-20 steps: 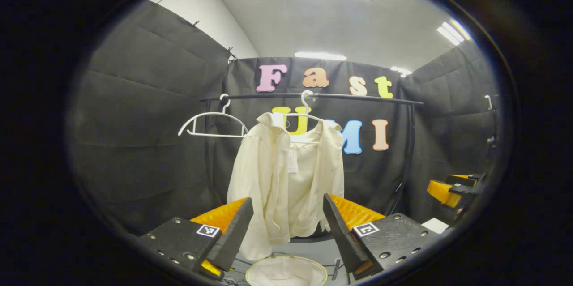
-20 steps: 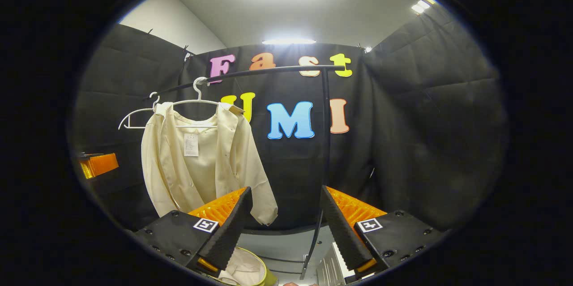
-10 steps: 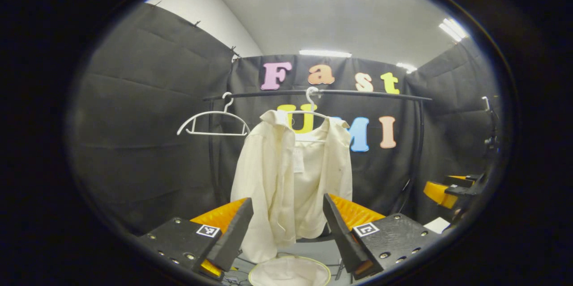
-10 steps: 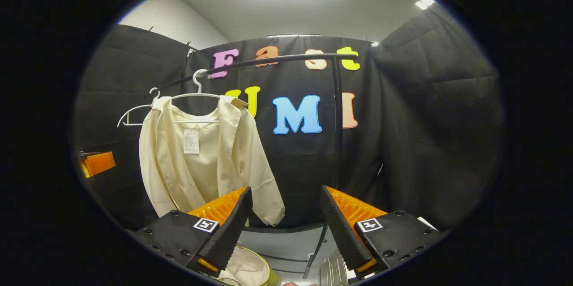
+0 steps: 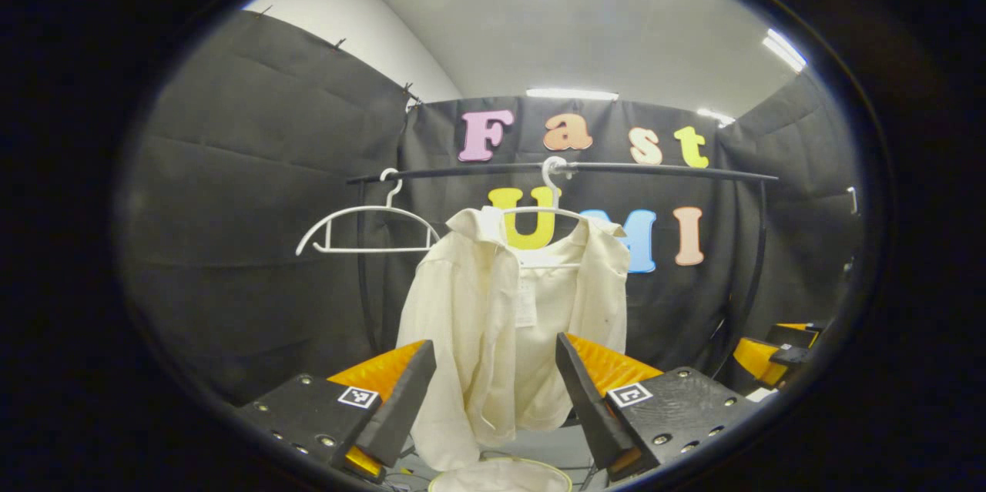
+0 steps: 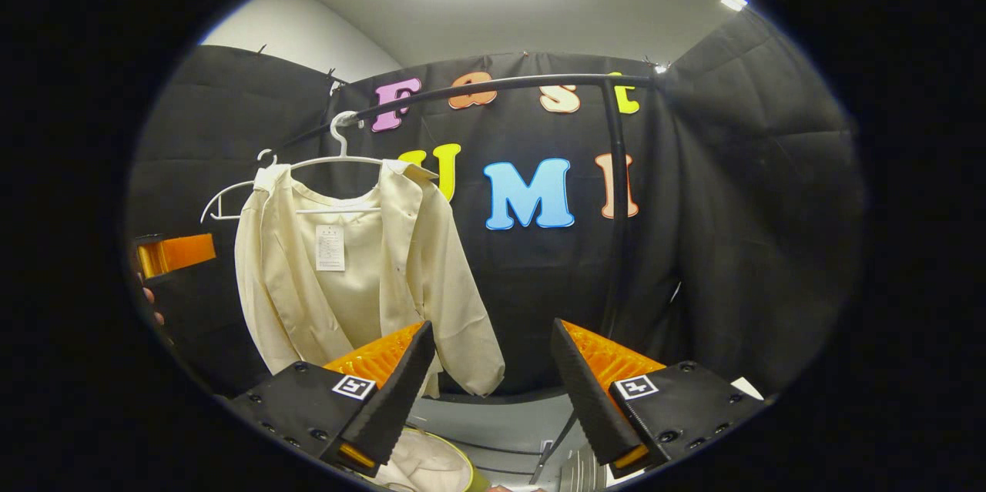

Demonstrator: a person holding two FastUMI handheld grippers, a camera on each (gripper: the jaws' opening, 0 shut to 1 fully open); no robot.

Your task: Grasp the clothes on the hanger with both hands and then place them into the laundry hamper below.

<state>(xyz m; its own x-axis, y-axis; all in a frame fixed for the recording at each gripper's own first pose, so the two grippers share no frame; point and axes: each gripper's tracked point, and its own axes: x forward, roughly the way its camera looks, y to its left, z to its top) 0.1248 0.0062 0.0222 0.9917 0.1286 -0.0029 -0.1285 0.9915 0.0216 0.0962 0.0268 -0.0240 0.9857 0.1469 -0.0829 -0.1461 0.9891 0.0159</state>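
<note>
Nothing grasped yet: both the left gripper [image 5: 495, 388] and right gripper [image 6: 489, 388] gape empty short of the cream shirt [image 5: 508, 322], which hangs on its hanger [image 5: 548, 203] above the laundry hamper [image 5: 501, 476].

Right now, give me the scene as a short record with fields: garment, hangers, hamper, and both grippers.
garment: cream shirt hanging open on a white hanger from the black rail
spare hanger: empty white hanger beside it on the rail
hamper: laundry hamper below the shirt
left gripper: open, short of the shirt
right gripper: open, holding nothing
</note>
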